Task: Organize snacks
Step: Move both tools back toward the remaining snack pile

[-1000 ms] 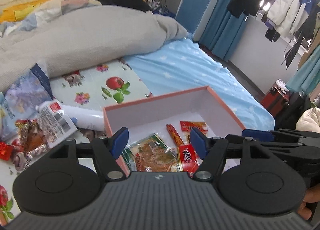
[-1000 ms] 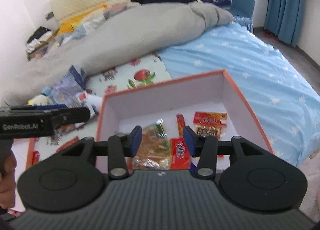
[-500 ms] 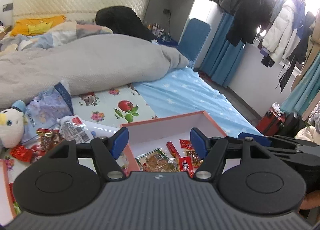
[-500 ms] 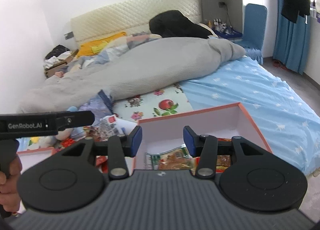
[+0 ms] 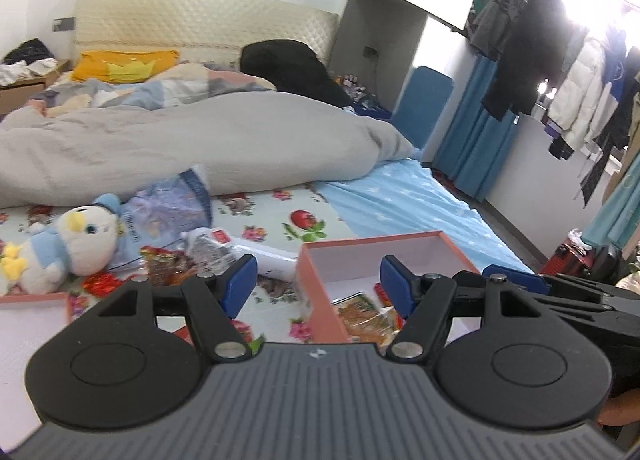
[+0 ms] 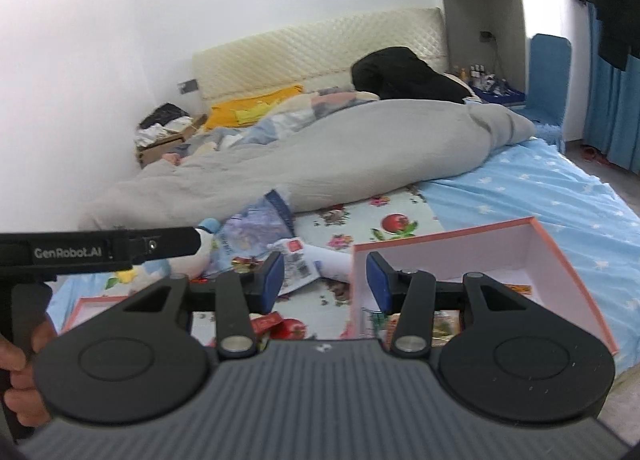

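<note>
An orange-rimmed box [image 5: 372,241] with a pale inside lies on the flowered sheet and holds several snack packets [image 5: 360,314]. My left gripper [image 5: 318,286] hangs open and empty above the box's left wall. More loose snacks [image 5: 164,266] lie left of it. My right gripper [image 6: 325,280] is open with a narrower gap and holds nothing. It hangs over the left edge of the box [image 6: 460,256], whose snack packets [image 6: 440,322] are partly hidden behind its finger. Each gripper shows in the other's view: the right gripper [image 5: 512,278] and the left gripper [image 6: 176,244].
A plush toy [image 5: 76,244], a blue-violet bag [image 5: 168,212] and a white tube [image 5: 272,258] lie left of the box. A second orange-rimmed tray [image 5: 24,324] sits at the near left. Behind it all is a grey duvet [image 5: 200,148]. Red packets [image 6: 272,320] lie on the sheet.
Both grippers have drawn back and risen from over the box. The box now looks smaller and sits lower right in both views. The toy and more of the room have come into sight.
</note>
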Available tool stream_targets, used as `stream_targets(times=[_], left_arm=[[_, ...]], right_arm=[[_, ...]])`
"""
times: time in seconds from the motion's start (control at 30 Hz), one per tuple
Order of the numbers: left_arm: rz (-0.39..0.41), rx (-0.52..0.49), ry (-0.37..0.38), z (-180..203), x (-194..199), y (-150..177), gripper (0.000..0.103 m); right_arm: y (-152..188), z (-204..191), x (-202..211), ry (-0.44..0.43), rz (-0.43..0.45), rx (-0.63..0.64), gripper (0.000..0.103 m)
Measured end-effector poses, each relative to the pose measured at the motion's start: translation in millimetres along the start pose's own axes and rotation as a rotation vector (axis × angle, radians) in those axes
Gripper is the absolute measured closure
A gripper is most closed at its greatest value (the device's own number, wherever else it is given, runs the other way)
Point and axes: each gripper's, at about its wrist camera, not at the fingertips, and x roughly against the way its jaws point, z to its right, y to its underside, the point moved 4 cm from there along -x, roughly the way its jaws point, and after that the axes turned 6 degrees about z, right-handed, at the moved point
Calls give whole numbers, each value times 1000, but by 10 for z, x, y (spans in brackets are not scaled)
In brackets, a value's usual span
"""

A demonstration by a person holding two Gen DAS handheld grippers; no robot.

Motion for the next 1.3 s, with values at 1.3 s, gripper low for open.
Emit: stream_targets(times=[1.3], left_arm=[[-117,130,-247,-1393,274,1731,30]], right_arm=[[1673,-815,-249,-79,-117,108,55]])
